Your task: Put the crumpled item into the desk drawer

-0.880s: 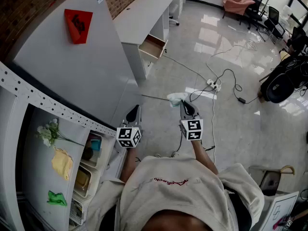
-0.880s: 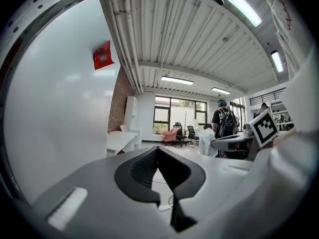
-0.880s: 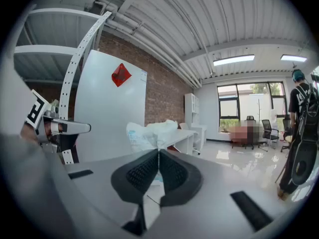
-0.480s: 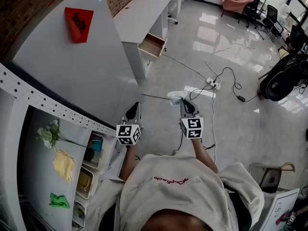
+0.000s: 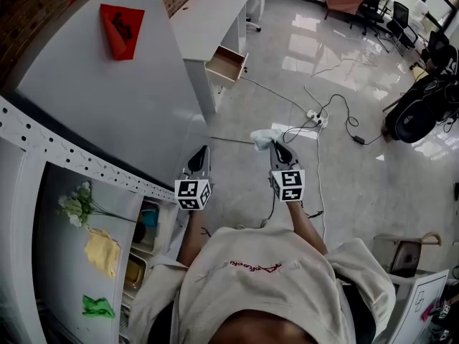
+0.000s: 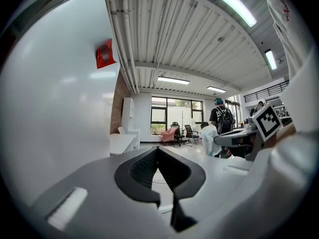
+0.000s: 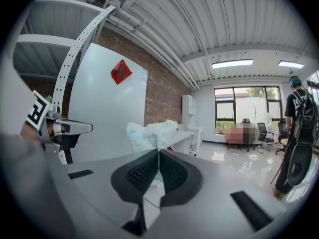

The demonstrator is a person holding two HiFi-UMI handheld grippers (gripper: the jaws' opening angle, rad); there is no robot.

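A crumpled white wad sticks out past the tips of my right gripper, which is shut on it; in the right gripper view the crumpled wad rises above the closed pads. My left gripper is held level beside it, shut, with nothing between its jaws. The white desk stands ahead against the brick wall, and its drawer is pulled open. The desk also shows beyond the wad in the right gripper view.
A tall white panel with a red tag stands at my left, shelving below it. Cables and a power strip lie on the glossy floor ahead. Office chairs stand far back. A person with a backpack stands at right.
Both grippers and the view have drifted slightly forward toward the desk. The wad stays in the right gripper.
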